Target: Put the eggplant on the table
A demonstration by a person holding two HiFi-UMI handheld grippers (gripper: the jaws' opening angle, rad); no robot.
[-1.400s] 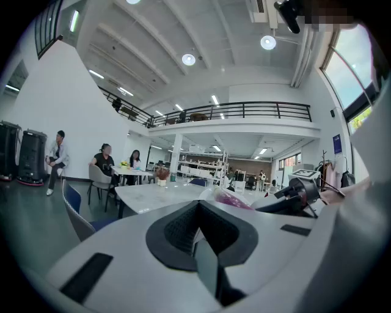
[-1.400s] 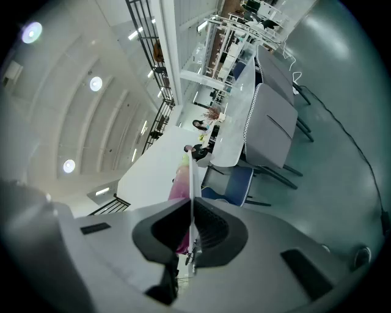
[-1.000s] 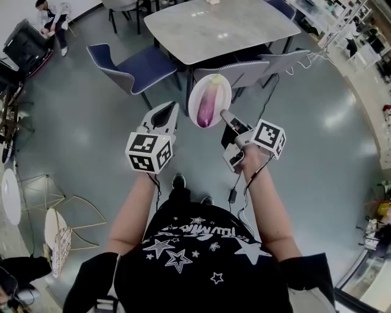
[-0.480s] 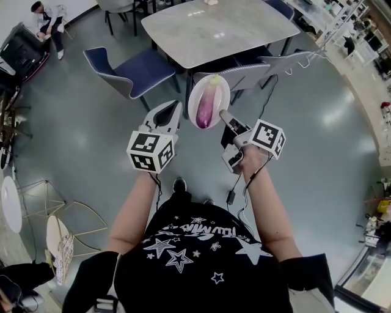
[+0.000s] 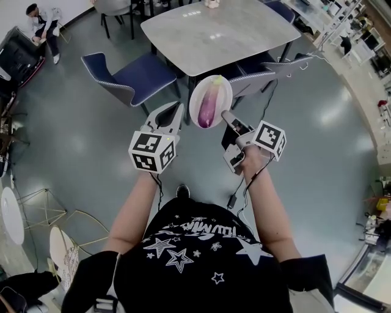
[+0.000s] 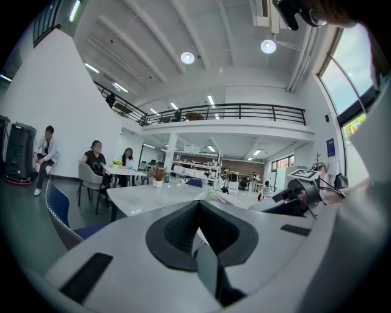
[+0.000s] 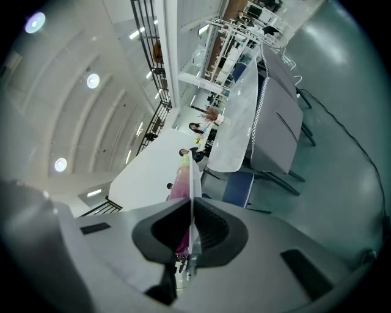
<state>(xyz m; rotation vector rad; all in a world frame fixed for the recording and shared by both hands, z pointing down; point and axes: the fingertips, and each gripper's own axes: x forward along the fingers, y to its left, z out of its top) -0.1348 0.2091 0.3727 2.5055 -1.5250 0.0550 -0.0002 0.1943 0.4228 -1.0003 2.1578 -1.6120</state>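
A purple eggplant (image 5: 207, 105) with a pale green end lies on a small white plate (image 5: 214, 85). My right gripper (image 5: 225, 115) is shut on the plate's near rim and holds it in the air, level, over the floor just short of the grey marble table (image 5: 232, 30). In the right gripper view the plate (image 7: 193, 177) shows edge-on between the jaws, with the eggplant (image 7: 181, 183) on its left. My left gripper (image 5: 166, 112) hovers to the left of the plate, open and holding nothing; the left gripper view shows its jaws (image 6: 198, 229) parted on nothing.
A blue chair (image 5: 134, 73) stands left of the table and a grey chair (image 5: 256, 76) is pushed in at its near edge, right below the plate. A small object (image 5: 212, 3) sits at the table's far edge. A seated person (image 5: 40, 21) is far left.
Both grippers and the plate have come slightly closer to the table; the plate stays held and level, and the left gripper stays open.
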